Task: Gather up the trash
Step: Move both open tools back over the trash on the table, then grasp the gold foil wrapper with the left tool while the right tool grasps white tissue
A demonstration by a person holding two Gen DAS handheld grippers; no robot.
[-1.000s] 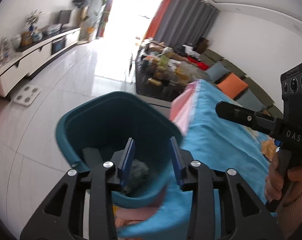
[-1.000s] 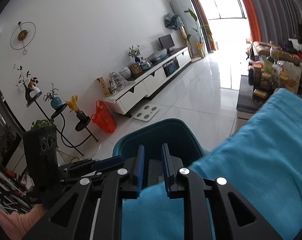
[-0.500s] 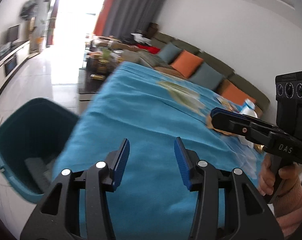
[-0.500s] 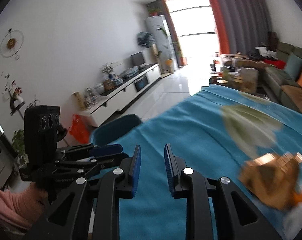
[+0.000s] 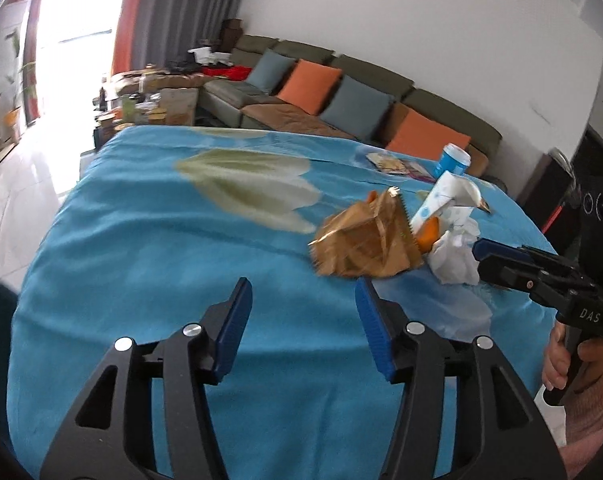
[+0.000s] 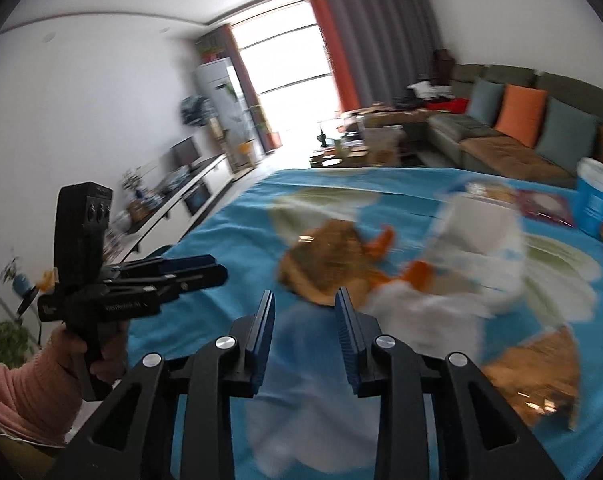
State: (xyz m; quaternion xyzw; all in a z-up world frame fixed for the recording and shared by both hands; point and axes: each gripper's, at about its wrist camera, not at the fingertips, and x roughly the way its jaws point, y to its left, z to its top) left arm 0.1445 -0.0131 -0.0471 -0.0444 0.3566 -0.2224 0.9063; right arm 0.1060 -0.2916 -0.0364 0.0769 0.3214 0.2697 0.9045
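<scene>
A crumpled gold wrapper (image 5: 367, 242) lies on the blue cloth (image 5: 161, 248) that covers the table, right of centre in the left wrist view. Touching its right side sits a heap of white tissue (image 5: 455, 254) with an orange scrap (image 5: 429, 236) and a dotted white packet (image 5: 441, 194) poking out. Behind them a blue cup (image 5: 452, 160) stands upright near the far edge, just beside some flat wrappers (image 5: 393, 164). In the right wrist view a second gold piece (image 6: 537, 380) lies near the lower right, though blur hides its shape.

A second ago both cameras looked down into a teal bin; now only a dark sliver of it shows at the left edge of the left wrist view, and the trash pile fills the middle of both. Both tools stand wider than they did then.

The left tool (image 5: 301, 304) points down over bare cloth, short of the gold wrapper, its jaws opening with nothing between them. The right tool (image 6: 304, 312) hangs to its right, tips just before the tissue, jaws also opening and empty. A hand (image 5: 561, 364) in a pink sleeve grips the right tool's handle; the other hand (image 6: 97, 356) holds the left tool's handle likewise.
</scene>
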